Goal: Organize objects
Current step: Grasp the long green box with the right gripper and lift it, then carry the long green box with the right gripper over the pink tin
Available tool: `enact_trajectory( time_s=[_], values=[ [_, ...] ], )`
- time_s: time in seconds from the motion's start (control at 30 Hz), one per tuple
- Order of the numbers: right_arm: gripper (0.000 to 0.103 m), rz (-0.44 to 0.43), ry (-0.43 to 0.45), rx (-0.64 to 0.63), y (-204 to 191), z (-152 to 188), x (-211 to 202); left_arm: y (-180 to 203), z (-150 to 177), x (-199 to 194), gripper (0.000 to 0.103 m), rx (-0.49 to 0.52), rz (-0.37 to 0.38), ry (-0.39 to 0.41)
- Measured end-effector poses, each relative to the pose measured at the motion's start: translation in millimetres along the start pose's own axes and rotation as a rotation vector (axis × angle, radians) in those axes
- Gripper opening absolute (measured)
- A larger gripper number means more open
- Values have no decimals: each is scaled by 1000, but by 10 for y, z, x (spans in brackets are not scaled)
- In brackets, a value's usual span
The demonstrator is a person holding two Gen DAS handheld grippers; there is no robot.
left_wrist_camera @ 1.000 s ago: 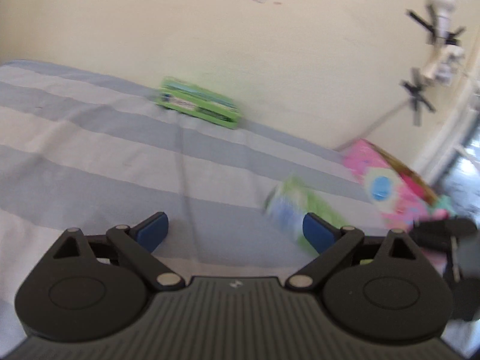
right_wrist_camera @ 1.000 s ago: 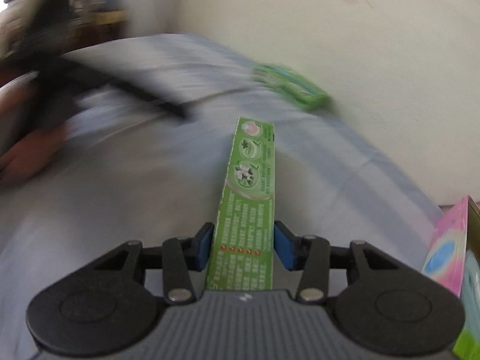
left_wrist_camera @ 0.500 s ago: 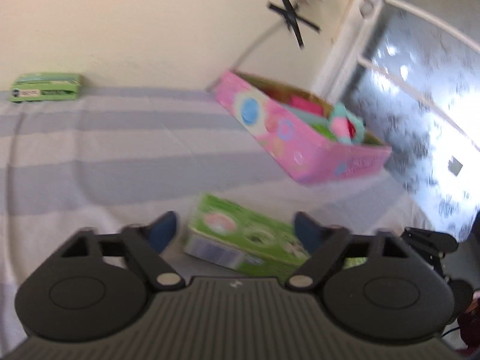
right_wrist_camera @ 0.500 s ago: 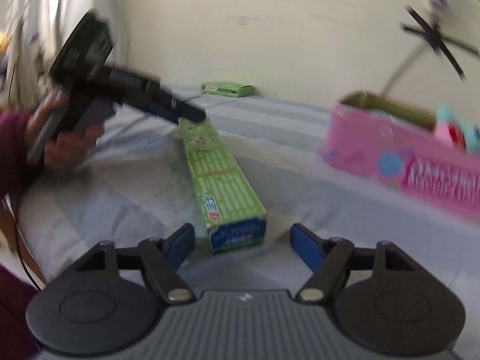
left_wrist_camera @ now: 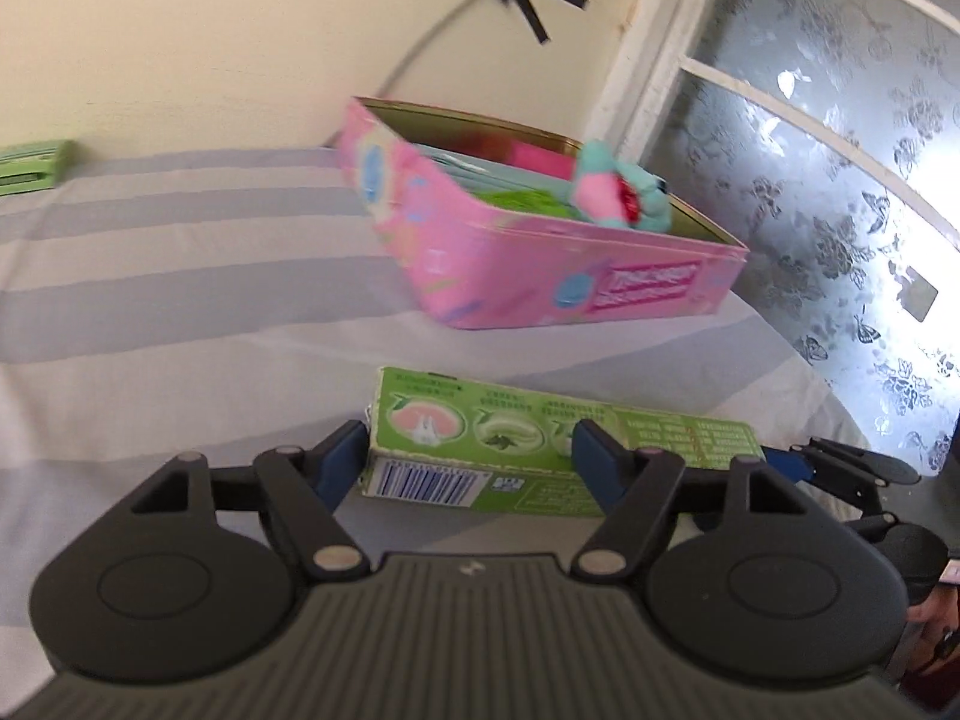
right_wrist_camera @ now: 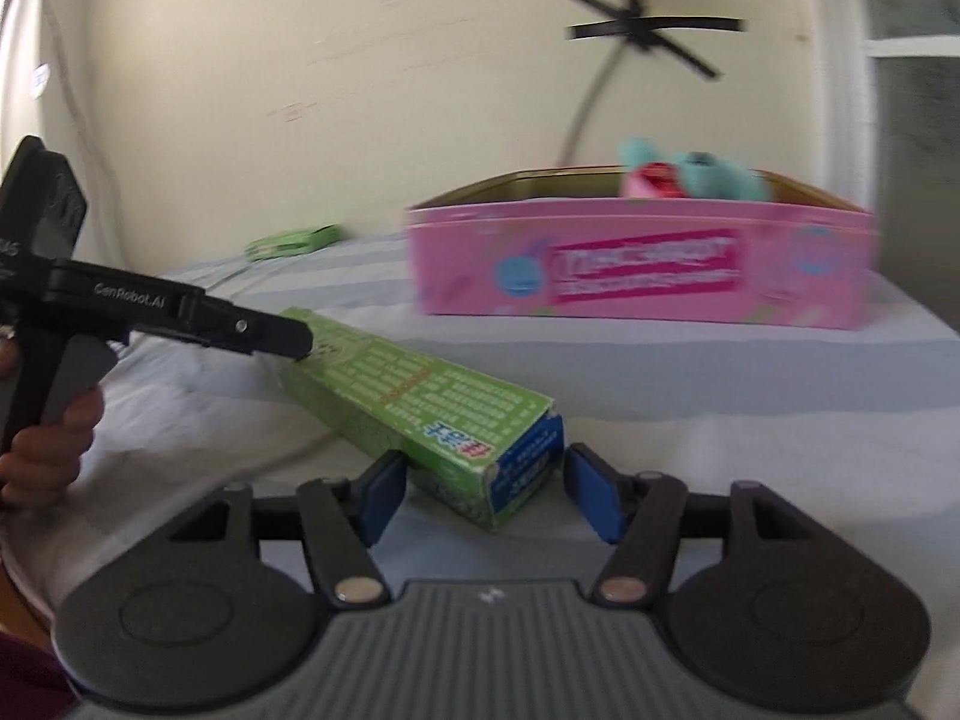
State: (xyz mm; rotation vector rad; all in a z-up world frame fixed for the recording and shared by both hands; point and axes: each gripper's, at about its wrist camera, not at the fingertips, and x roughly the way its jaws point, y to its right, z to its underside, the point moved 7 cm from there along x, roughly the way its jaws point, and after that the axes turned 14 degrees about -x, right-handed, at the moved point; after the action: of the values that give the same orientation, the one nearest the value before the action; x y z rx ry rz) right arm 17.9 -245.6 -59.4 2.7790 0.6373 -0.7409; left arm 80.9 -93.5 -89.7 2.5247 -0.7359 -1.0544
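Note:
A long green toothpaste box (left_wrist_camera: 540, 450) lies on the striped grey bedsheet; it also shows in the right wrist view (right_wrist_camera: 420, 402). My left gripper (left_wrist_camera: 468, 468) is open with its jaws either side of one end of the box. My right gripper (right_wrist_camera: 480, 495) is open at the other end, jaws either side of it. The left gripper also shows in the right wrist view (right_wrist_camera: 288, 339), its tip over the box. An open pink box (left_wrist_camera: 540, 264) with soft toys in it stands beyond; it also shows in the right wrist view (right_wrist_camera: 642, 273).
A second green box (left_wrist_camera: 33, 165) lies at the far wall, also seen in the right wrist view (right_wrist_camera: 294, 240). A frosted window (left_wrist_camera: 840, 180) is on the right. A cable taped to the wall (right_wrist_camera: 642, 30) hangs behind the pink box.
My right gripper has let go of the green box, which now lies on the bed. My left gripper has swung right and closed in on the box's far end.

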Motion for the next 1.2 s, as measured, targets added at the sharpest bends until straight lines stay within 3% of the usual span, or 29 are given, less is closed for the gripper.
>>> enact_trajectory(
  time_s=[0.13,0.3,0.4,0.53,0.9,1.2],
  values=[
    [63,82,15,74,335,92,-75,343,84,177,79,13,-25,-8],
    [63,110,47,119,521,201,-214,596,158,272,83,50,-56,-4],
    [63,111,67,126,519,225,-214,609,158,289,85,49,-65,-5],
    [71,107,77,130,497,214,-191,607,164,284,86,51,-65,-2],
    [78,226,15,-22,303,160,-65,632,163,295,86,78,-57,9],
    [86,211,-12,-26,363,155,-22,603,157,307,93,94,-53,11]
  ],
)
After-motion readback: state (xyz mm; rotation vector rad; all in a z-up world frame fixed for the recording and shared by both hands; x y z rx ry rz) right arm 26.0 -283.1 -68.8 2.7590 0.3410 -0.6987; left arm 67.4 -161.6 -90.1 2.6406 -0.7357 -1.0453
